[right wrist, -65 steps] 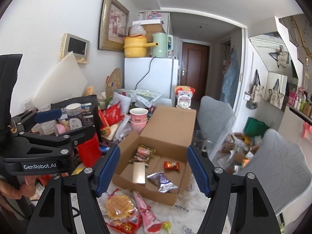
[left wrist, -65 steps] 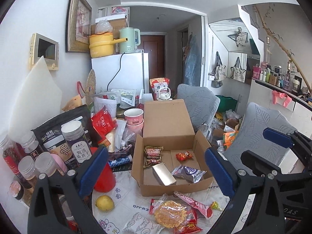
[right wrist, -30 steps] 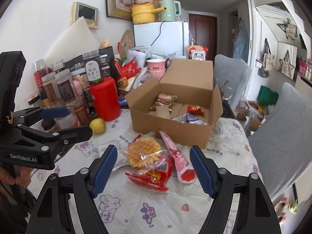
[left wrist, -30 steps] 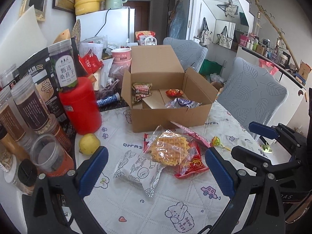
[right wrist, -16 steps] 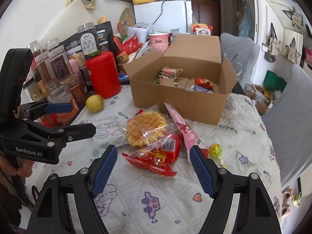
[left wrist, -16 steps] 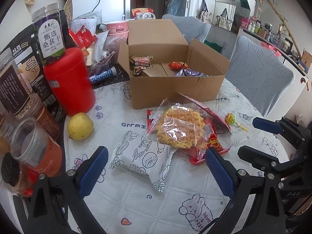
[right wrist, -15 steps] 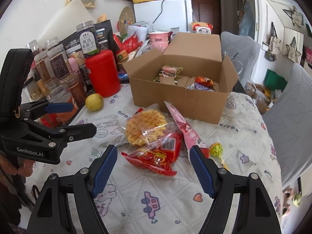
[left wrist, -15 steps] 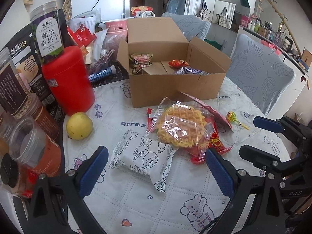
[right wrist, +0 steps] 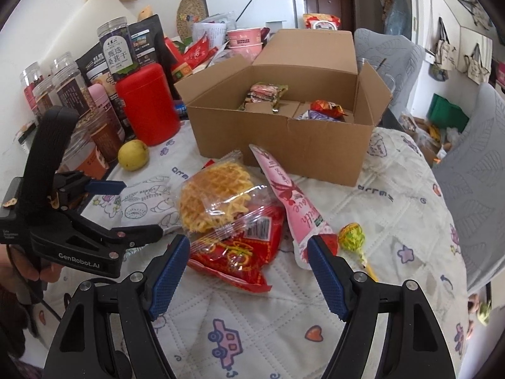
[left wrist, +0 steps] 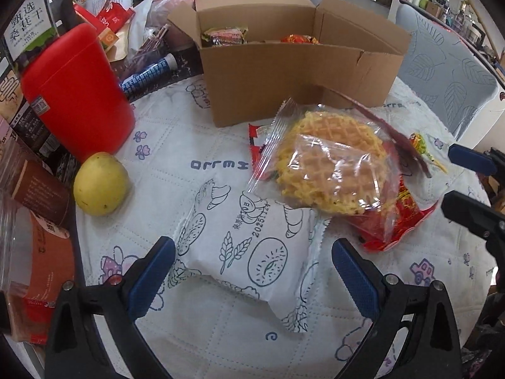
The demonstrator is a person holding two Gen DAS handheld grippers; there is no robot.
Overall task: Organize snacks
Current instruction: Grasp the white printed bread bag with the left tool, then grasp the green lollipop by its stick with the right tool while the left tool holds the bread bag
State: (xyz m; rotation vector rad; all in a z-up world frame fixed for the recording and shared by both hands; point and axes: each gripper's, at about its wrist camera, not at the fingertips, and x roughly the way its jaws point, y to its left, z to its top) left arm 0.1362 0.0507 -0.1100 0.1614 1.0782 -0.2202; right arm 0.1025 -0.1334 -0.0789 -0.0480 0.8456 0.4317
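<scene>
Left gripper [left wrist: 252,271] w/ jaws wide open, empty, straddles white snack pouch [left wrist: 249,249]: likely light, soft, crinkly; best pinched across its puffy middle. Right gripper [right wrist: 249,271] also open, empty.

Cardboard box [right wrist: 277,139]: plain brown. Canister [left wrist: 75,94]: solid red. Round fruit [left wrist: 101,183]: yellow. Tablecloth [right wrist: 394,221]: white, quilted in squares, printed with small cartoon motifs — purple flowers, a pink car, a red heart. Bread packet [left wrist: 249,252]: white with dark blue line drawings. Waffle snack [right wrist: 214,199]: golden lattice in a clear bag. Flat packet [right wrist: 243,252]: red with yellow print. Cone packet [right wrist: 290,202]: pink. Gripper pads [right wrist: 167,278] — blue on black.
</scene>
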